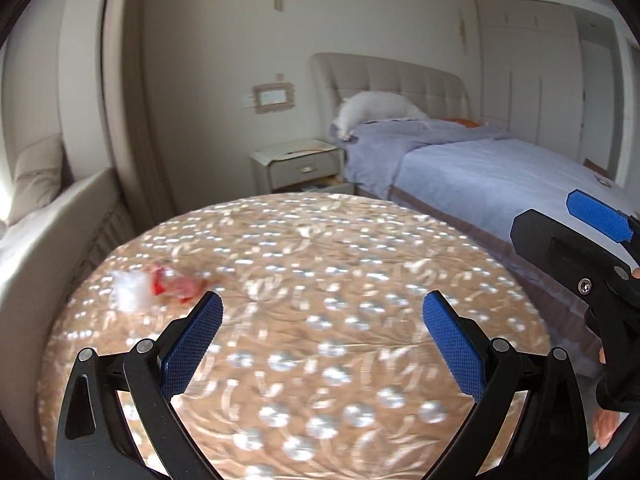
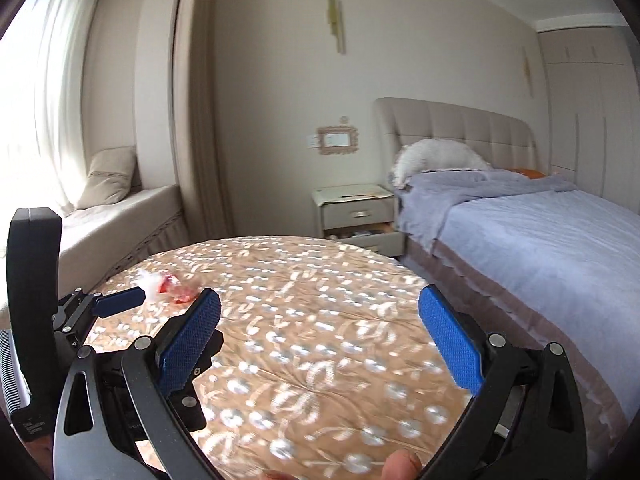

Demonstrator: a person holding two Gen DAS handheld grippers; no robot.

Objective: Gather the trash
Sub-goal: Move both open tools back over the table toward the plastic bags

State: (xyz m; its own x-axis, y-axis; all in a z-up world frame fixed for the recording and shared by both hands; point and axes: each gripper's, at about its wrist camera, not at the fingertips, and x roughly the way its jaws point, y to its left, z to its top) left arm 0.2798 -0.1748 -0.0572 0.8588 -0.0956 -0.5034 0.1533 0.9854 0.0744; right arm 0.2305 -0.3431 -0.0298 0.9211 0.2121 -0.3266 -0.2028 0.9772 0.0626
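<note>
1. Scene: a round table covered in a tan cloth with shiny silver floral pattern (image 1: 320,280) fills the lower half of both wrist views. Behind it, at the right of the frames, stands a bed with a lavender-blue cover and a beige tufted headboard (image 1: 500,176); a pale two-drawer nightstand (image 1: 298,168) sits at upper centre, its lower drawer pulled partly out in the right wrist view.
2. Task item: a small heap of trash, crumpled white tissue beside a red-and-clear crinkled plastic wrapper (image 1: 156,286), lies on the cloth at the left of the table, near its edge. White part is on the left, red part on the right; the two touch. Edges are blurred, so finer detail is not readable. In the right wrist view the same heap (image 2: 168,284) sits at middle left.
3. Left gripper (image 1: 322,344): black frame, blue textured pads, jaws spread wide, nothing between them. Its left pad tip lies just below and right of the wrapper in the frame; contact cannot be judged.
4. Right gripper (image 2: 320,340): same build, jaws spread wide, empty, over the middle of the cloth, well apart from the heap.
5. A fingertip (image 2: 400,466) shows at the bottom edge of the right wrist view.
</note>
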